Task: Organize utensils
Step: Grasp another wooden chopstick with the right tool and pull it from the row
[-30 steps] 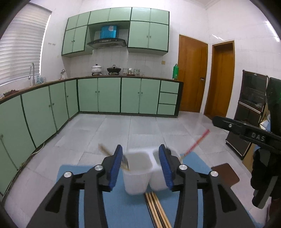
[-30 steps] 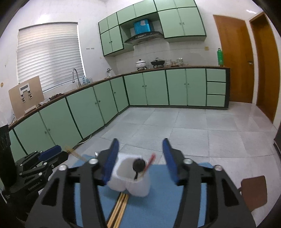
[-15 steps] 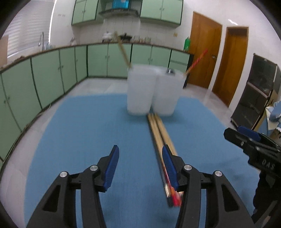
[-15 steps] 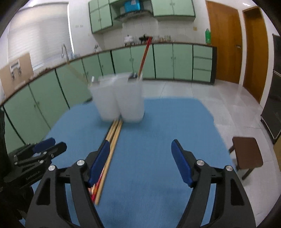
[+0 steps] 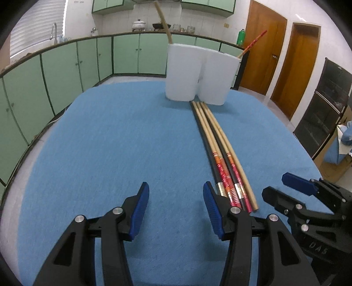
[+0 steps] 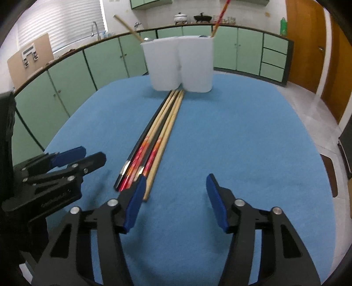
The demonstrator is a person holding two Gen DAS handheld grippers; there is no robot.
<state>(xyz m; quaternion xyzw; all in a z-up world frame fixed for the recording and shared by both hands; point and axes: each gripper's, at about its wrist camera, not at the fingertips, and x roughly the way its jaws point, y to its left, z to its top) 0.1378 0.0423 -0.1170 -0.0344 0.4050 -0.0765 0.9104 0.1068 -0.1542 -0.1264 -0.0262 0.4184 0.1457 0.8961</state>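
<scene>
Several chopsticks [image 5: 222,151] lie side by side on the blue mat [image 5: 110,140], pointing at a white two-compartment holder [image 5: 199,73] at the far end. The holder has a wooden stick [image 5: 162,19] in its left cup and a red-ended chopstick [image 5: 253,44] in its right cup. My left gripper [image 5: 176,198] is open and empty, low over the mat just left of the chopsticks' near ends. My right gripper [image 6: 176,193] is open and empty, just right of the chopsticks [image 6: 158,136]. The holder also shows in the right wrist view [image 6: 179,63].
The mat covers a table with floor all round. Green kitchen cabinets [image 5: 66,66] run along the back and left. Wooden doors [image 5: 264,48] and a dark cabinet [image 5: 325,105] stand to the right. A brown stool [image 6: 330,173] sits off the mat's right edge.
Both grippers have drawn back and lowered from the holder to the near ends of the chopsticks. The right gripper's jaws have opened wider. Nothing on the mat has moved.
</scene>
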